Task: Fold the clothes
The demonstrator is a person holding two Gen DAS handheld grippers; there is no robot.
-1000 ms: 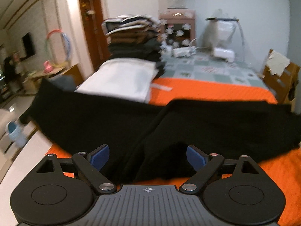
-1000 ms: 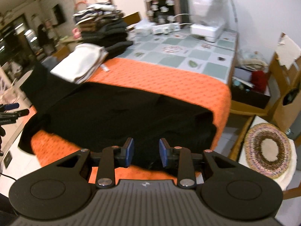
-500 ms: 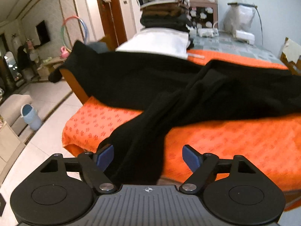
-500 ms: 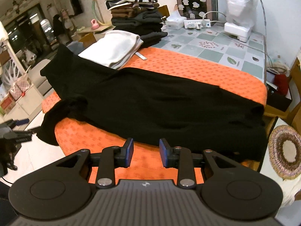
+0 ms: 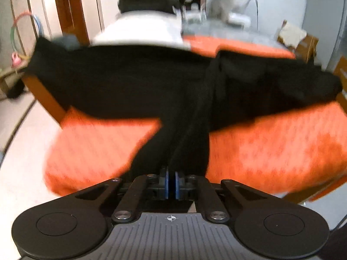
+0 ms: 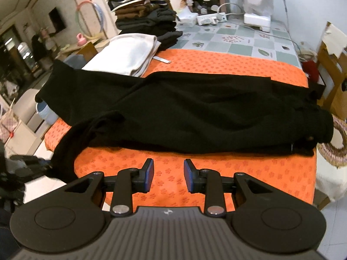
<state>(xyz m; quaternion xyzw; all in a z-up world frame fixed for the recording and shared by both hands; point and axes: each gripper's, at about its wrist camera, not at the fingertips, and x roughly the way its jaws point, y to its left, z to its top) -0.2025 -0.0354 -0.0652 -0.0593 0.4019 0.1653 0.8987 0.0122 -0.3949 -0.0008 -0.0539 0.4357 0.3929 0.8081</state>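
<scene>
A pair of black trousers lies spread across the orange cloth on the table. One leg hangs over the near left edge. My left gripper is shut on the end of that hanging leg, below the table edge; the left wrist view is blurred. The left gripper also shows at the left edge of the right wrist view. My right gripper is open and empty, above the orange cloth just in front of the trousers.
A folded white garment and a tall stack of folded clothes sit at the far left of the table. A power strip and a white appliance stand at the back. A chair stands on the right.
My left gripper has dropped below the table edge and closed on the hanging trouser leg. My right gripper has drawn back from the trousers and stays open.
</scene>
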